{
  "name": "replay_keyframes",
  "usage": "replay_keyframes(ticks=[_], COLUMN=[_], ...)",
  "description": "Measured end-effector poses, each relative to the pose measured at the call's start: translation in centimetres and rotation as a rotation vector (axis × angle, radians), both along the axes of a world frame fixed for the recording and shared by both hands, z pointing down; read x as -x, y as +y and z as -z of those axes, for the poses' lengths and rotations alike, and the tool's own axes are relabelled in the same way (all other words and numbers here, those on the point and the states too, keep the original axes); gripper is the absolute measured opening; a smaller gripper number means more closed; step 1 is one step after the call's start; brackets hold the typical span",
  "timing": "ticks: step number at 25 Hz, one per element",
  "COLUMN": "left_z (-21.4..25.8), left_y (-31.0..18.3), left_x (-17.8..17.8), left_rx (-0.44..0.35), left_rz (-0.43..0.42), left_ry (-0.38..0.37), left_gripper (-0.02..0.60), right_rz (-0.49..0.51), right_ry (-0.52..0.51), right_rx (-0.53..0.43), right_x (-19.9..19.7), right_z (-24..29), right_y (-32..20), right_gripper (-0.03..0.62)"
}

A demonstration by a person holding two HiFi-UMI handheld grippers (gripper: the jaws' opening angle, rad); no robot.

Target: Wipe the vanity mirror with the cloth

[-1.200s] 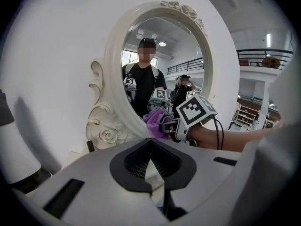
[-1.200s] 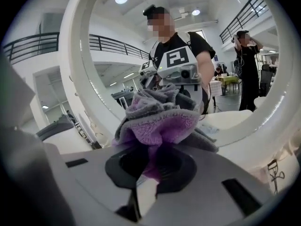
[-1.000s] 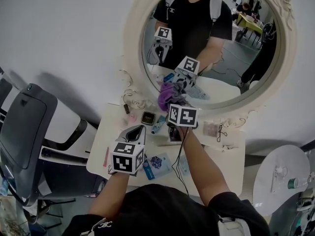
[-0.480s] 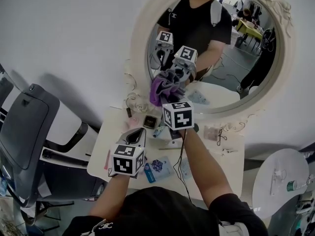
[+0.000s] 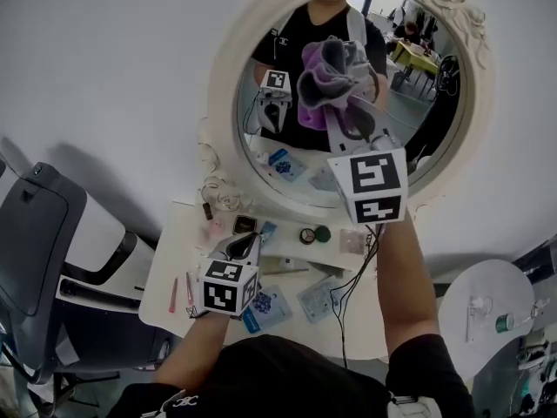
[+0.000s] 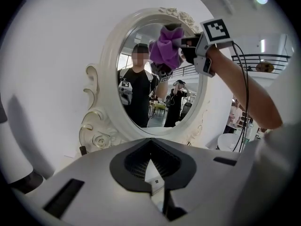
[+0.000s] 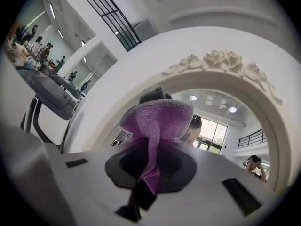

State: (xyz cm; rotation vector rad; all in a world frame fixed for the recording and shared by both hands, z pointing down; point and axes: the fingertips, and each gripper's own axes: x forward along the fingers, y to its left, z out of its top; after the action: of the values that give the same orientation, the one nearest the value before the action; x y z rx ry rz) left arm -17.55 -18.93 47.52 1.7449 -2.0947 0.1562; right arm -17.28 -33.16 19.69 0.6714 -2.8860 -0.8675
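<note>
An oval vanity mirror in a white ornate frame hangs on the wall above the table. A purple cloth is bunched against the upper part of the glass, with my right gripper shut on it and raised on an outstretched arm. In the right gripper view the cloth spreads out from between the jaws, under the frame's rose carving. My left gripper hovers low over the table, shut and holding nothing. The left gripper view shows the cloth at the top of the mirror frame.
The white vanity table carries small cosmetics, a compact, sachets and pens. A grey office chair stands at the left. A round white side table is at the right. A cable hangs along my right arm.
My right gripper has risen with the cloth from the lower edge of the mirror to its upper part. The left gripper has stayed above the table.
</note>
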Motion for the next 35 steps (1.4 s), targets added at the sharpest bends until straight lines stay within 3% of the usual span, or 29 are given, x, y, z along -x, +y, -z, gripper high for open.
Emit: replay_keyframes(ticks=[5, 14, 25, 30, 35], left_z=[0.6, 0.0, -0.2, 0.3, 0.7], left_y=[-0.3, 0.0, 0.7, 1.5, 2.3], left_x=[0.2, 1.5, 0.6, 0.3, 0.0], left_rx=[-0.014, -0.001, 0.016, 0.008, 0.009], left_rz=[0.006, 0.043, 0.045, 0.056, 0.067], left_ry=[-0.006, 0.000, -0.004, -0.017, -0.027], left_gripper=[0.003, 0.002, 0.002, 0.002, 0.003], right_rz=[-0.035, -0.015, 0.034, 0.045, 0.018], right_ry=[-0.035, -0.055, 0.198, 0.326, 0.428], right_rx=[-0.016, 0.011, 0.236, 0.271, 0.462], right_x=[0.2, 2.2, 4.6, 5.2, 4.6], right_z=[3.6, 0.2, -16.7, -24.2, -31.5], right_y=[-1.8, -0.9, 0.0, 0.3, -0.2], right_gripper=[0.041, 0.041, 0.041, 0.041, 0.041])
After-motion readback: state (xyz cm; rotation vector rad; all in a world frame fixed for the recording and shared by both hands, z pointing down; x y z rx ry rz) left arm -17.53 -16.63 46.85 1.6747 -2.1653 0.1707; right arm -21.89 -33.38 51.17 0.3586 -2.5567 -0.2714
